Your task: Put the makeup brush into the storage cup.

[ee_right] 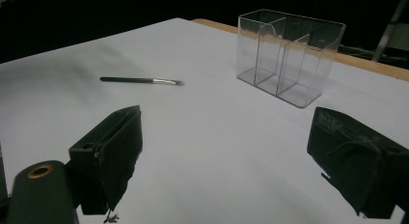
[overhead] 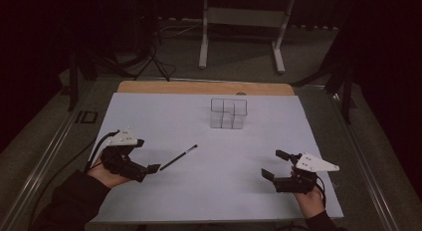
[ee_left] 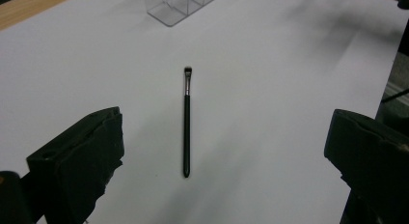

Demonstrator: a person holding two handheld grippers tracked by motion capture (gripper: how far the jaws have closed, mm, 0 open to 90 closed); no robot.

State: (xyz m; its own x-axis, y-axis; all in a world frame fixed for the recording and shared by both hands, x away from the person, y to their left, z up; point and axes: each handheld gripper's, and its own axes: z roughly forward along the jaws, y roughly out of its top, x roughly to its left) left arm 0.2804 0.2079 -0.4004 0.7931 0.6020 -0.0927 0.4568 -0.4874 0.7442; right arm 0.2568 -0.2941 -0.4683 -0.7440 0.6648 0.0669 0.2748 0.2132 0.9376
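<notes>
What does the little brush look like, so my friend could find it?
Start at the big white sheet covering the table. Near its left side, just past the left gripper's open fingers, lies the brush, flat on the sheet. It is thin and black with a silver collar and small tip, unlike the clear plastic box farther back.

Slim black brush (ee_right: 141, 80) flat on white sheet (ee_right: 212, 137), well apart from clear organizer (ee_right: 289, 55).

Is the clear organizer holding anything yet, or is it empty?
Empty. The clear organizer stands upright with bare compartments in the right gripper view; the makeup brush lies flat on the white sheet, apart from it.
</notes>
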